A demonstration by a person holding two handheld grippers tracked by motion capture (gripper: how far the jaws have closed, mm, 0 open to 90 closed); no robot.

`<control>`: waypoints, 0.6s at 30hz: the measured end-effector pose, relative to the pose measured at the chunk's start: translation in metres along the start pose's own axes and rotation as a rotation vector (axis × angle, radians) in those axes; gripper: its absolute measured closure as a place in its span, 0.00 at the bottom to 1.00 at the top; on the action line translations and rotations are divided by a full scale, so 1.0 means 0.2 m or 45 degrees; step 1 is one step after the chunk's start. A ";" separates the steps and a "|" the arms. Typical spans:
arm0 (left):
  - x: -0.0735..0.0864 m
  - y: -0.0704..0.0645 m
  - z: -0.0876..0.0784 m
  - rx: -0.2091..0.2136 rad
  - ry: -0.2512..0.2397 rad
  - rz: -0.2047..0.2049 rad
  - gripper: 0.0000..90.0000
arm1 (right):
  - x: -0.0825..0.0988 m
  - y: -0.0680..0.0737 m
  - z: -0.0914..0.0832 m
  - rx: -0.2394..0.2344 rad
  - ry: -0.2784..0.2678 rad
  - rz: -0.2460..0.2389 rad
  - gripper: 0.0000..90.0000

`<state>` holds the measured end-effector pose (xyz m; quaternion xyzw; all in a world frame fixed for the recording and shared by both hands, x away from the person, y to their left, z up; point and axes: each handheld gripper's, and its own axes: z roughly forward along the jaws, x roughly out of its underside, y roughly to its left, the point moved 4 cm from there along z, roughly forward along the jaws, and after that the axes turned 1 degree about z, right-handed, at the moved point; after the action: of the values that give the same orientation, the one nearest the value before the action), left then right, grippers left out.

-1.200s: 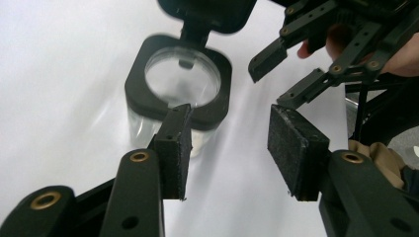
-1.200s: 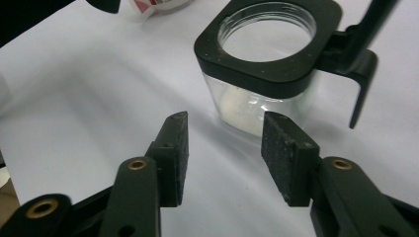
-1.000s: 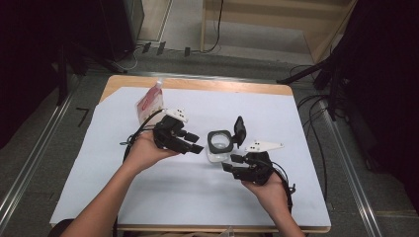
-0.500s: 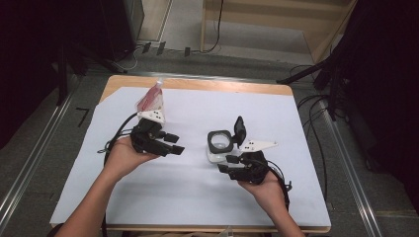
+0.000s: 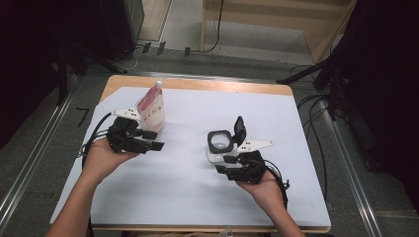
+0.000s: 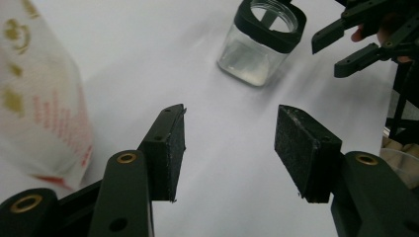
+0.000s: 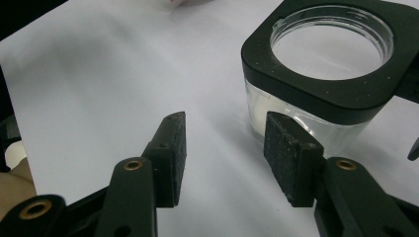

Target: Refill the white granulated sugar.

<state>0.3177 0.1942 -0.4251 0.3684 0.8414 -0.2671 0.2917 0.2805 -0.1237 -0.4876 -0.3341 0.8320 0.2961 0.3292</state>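
Nearest the person, the right gripper (image 5: 236,165) sits low beside the clear jar (image 5: 220,146), jaws apart with nothing between them, one pad (image 7: 289,148) just next to the glass wall. The jar stands mid-table, its black hinged lid (image 5: 240,129) flipped up. Further out, the left gripper (image 5: 150,140) hangs beside the red-and-white pouch (image 5: 151,107); its jaws have just been opening and nothing sits between them. Looks like the pouch pick-up is in hand: next, those jaws need to square up on it and close.
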 end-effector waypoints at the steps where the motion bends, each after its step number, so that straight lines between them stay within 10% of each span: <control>1: 0.00 0.01 -0.01 0.001 -0.012 -0.015 0.52 | 0.00 0.00 0.00 0.001 0.000 -0.001 0.58; 18: 0.08 0.16 -0.16 -0.143 -0.069 -0.115 0.52 | -0.03 0.02 0.04 -0.033 0.024 -0.037 0.58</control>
<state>0.3235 0.2420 -0.4217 0.3056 0.8626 -0.2423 0.3222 0.2837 -0.1127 -0.4877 -0.3533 0.8262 0.2989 0.3212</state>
